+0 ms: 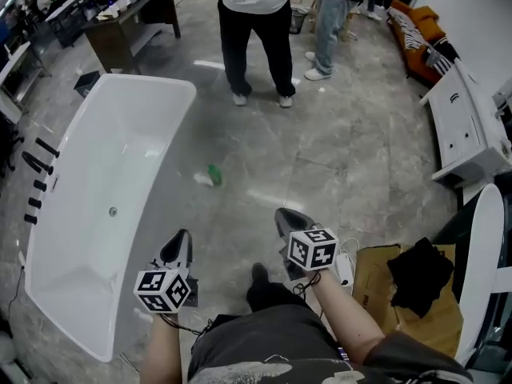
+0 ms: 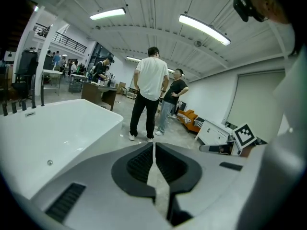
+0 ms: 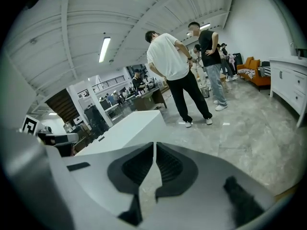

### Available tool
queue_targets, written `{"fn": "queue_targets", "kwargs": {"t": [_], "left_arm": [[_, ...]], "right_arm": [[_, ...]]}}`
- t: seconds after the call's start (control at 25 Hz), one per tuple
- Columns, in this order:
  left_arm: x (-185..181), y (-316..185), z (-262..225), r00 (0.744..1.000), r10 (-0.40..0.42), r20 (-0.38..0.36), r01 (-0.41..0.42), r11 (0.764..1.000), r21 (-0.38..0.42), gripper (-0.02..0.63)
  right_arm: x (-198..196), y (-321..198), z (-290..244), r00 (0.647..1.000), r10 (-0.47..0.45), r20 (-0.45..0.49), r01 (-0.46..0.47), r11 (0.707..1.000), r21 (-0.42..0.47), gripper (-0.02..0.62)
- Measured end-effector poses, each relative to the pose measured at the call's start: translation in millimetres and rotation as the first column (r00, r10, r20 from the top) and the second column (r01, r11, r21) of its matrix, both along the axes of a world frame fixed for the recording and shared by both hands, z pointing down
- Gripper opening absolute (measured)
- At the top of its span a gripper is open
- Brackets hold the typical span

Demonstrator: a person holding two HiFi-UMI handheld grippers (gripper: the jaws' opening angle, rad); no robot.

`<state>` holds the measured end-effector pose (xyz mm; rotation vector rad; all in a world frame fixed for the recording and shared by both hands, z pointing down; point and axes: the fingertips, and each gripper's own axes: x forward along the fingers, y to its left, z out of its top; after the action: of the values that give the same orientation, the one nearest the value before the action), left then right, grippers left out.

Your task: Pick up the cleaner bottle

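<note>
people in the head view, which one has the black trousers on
The person in the white top, standing nearer the bathtub. The other person, further right in the picture, wears a dark top and blue jeans.

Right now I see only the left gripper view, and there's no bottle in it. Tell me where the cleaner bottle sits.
Observer: In the head view the cleaner bottle, green, lies on the floor just right of the bathtub, not touching it.
Operator: Give me its place relative to both grippers.
Observer: It is ahead of the left gripper and the right gripper, between their lines and nearer the left one's.
Operator: Report the right jaws.
Observer: Closed together, nothing between them.
</note>
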<state>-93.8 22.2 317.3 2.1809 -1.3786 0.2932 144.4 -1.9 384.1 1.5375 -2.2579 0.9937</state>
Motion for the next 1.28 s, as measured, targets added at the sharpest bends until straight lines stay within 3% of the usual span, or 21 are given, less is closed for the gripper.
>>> {"fn": "queue_targets", "kwargs": {"t": [0.4, 0.68, 1.0, 1.28], "left_arm": [[-2.5, -55.7, 14.5, 0.995, -0.09, 0.036, 0.091, 0.996, -0.021, 0.028], [-11.1, -88.7, 36.3, 0.996, -0.077, 0.049, 0.078, 0.996, -0.031, 0.028], [-25.0, -158.1, 104.0, 0.999, -0.019, 0.028, 0.022, 0.996, -0.089, 0.028], [-56.6, -235.9, 196.7, 1.0, -0.001, 0.003, 0.001, 0.989, -0.15, 0.028]], "right_arm": [[22.6, -64.5, 29.1, 0.998, -0.062, -0.001, 0.062, 0.998, -0.03, 0.032], [9.9, -92.2, 51.2, 0.997, -0.071, -0.015, 0.069, 0.994, -0.08, 0.032], [-13.9, -148.0, 90.1, 0.999, -0.033, -0.038, 0.03, 0.996, -0.079, 0.032], [-56.8, -219.9, 172.0, 0.999, -0.021, -0.045, 0.016, 0.993, -0.113, 0.032]]}}
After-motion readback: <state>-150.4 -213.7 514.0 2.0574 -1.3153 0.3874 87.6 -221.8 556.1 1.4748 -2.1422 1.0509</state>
